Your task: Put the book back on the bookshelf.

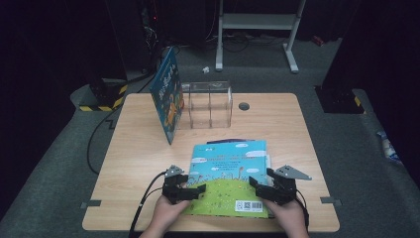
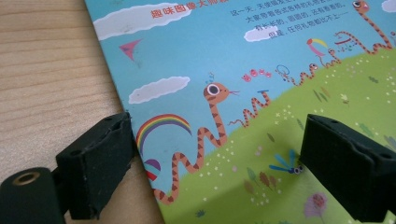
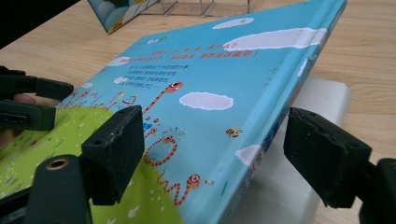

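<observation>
the table (image 1: 138, 163) is pale wood grain with a smooth, matt face. the picture book (image 1: 229, 178) at its near edge has a glossy printed card cover that catches light. the gripper pads (image 2: 100, 163) are matt black rubber, rough and pitted. the rack (image 1: 207, 104) near the far edge is clear, shiny plastic.

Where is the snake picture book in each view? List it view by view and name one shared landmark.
High view: snake book lies bottom centre.
Left gripper view: it covers the centre and right.
Right gripper view: its tilted cover spans the middle.
Shared landmark: wooden table.
</observation>
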Tool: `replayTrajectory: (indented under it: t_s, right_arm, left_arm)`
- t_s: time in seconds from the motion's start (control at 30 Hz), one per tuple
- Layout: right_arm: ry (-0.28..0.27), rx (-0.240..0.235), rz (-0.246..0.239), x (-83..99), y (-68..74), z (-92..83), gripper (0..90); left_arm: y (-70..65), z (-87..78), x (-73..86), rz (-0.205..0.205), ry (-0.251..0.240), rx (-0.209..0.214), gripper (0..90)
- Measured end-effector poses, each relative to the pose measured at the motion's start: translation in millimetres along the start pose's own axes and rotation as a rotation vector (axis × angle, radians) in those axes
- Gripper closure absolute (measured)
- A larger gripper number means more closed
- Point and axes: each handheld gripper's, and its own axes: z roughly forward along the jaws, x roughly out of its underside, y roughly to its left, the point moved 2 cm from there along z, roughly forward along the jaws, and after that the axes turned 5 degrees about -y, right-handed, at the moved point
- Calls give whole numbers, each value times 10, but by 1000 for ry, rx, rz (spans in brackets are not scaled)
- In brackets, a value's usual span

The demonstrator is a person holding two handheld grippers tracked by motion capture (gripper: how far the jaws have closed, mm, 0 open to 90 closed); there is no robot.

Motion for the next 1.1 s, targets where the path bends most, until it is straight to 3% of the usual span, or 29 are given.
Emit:
replayTrajectory:
  t_s: [0.4,0.6,0.73,1.1]
  right_arm:
    - [41,-28,54,13,-6,55,163]
    - [61,-35,31,22,35,97,166]
    - [73,-22,29,16,30,115,179]
    - [79,-30,55,21,18,95,239]
  left_arm:
    - [2,-17,15,-4,-10,1,112]
    - [4,-34,27,-19,-11,8,115]
    - [6,-48,33,-8,-24,5,120]
    - [11,-50,36,-22,-21,8,129]
